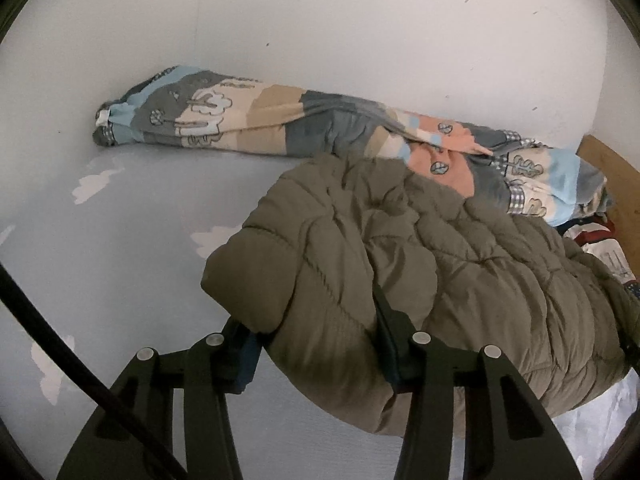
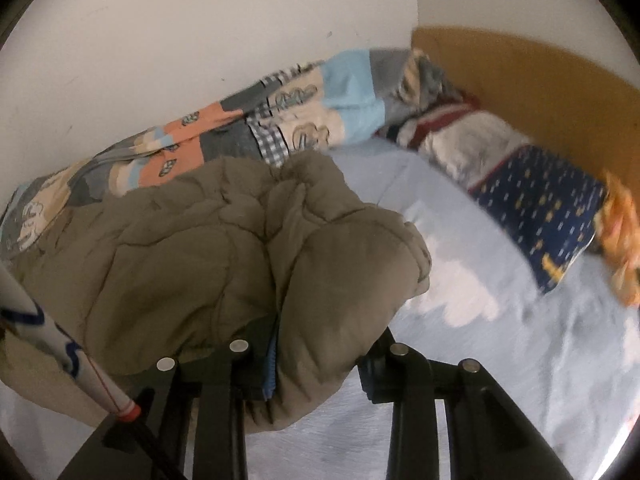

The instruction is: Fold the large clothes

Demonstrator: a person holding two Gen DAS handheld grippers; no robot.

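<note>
One olive padded jacket (image 1: 420,264) bunched on the bed (image 1: 100,248), lying against one rolled patchwork quilt (image 1: 280,120) along the wall (image 1: 320,20). Left gripper (image 1: 316,340) with jaws clenched on a thick fold of the jacket's edge; right gripper (image 2: 316,344) likewise, jaws clamped on another fold of the same jacket (image 2: 200,240), lifted off the cloud-print sheet. Two pillows near the wooden headboard (image 2: 560,92) in the right view: one dark blue with yellow dashes (image 2: 536,208), one white with red trim (image 2: 460,136), plus one blurred orange thing (image 2: 620,248) beside them.
</note>
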